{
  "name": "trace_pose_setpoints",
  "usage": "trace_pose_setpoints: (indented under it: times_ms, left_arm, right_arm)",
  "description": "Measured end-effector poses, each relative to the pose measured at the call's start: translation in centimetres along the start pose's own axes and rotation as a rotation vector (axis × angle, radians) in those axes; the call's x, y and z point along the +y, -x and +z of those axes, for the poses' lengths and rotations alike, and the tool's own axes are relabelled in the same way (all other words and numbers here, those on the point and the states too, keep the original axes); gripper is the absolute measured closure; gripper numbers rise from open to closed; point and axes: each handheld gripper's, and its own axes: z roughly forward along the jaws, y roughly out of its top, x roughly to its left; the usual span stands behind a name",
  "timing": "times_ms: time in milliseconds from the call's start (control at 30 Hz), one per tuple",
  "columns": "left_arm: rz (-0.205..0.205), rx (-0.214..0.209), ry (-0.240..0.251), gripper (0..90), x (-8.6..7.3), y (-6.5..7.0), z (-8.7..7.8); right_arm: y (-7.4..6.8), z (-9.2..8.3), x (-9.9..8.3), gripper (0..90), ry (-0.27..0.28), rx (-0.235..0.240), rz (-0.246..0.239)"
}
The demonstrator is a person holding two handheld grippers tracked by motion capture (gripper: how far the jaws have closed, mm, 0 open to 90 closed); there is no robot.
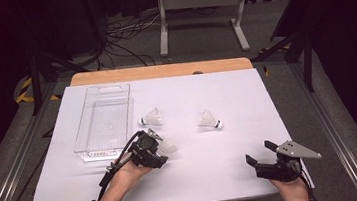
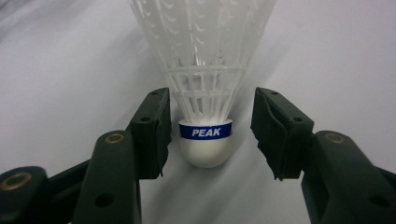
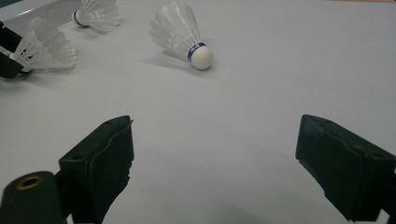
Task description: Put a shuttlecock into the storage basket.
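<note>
Three white shuttlecocks lie on the white table cover [image 1: 214, 177]. One shuttlecock [image 2: 205, 140], with a blue PEAK band, has its cork between the jaws of my left gripper [image 2: 212, 95]. The left pad sits close against the cork, and a clear gap remains at the right pad. From above, that shuttlecock [image 1: 167, 146] lies just right of the left gripper [image 1: 160, 151]. A second shuttlecock [image 1: 151, 117] rests near the tray, a third [image 1: 210, 120] at mid-table. My right gripper [image 1: 261, 152] stands open near the front right edge, with nothing between its jaws [image 3: 217, 126].
An empty clear plastic tray [image 1: 102, 153] stands at the left of the table, just behind my left gripper. A bare wooden strip [image 1: 161, 71] runs along the far edge. Beyond it are floor cables and a white stand. In the right gripper view the third shuttlecock [image 3: 182, 35] lies ahead.
</note>
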Motion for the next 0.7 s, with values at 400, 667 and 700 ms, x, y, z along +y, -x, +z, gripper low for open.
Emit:
trace_pose_setpoints:
  times_ms: [400, 667, 700]
  left_arm:
    - [0.010, -0.001, -0.028, 61.0, 0.01, 0.01, 0.29]
    - [0.005, -0.010, -0.033, 64.7, 0.03, -0.04, 0.28]
    - [0.003, -0.012, -0.034, 64.8, 0.03, -0.06, 0.27]
  right_arm:
    - [-0.01, 0.01, 0.00, 12.0, 0.002, 0.002, 0.000]
    - [-0.02, 0.01, 0.00, 12.0, 0.002, 0.003, -0.001]
    - [-0.01, 0.00, 0.00, 12.0, 0.002, 0.003, -0.002]
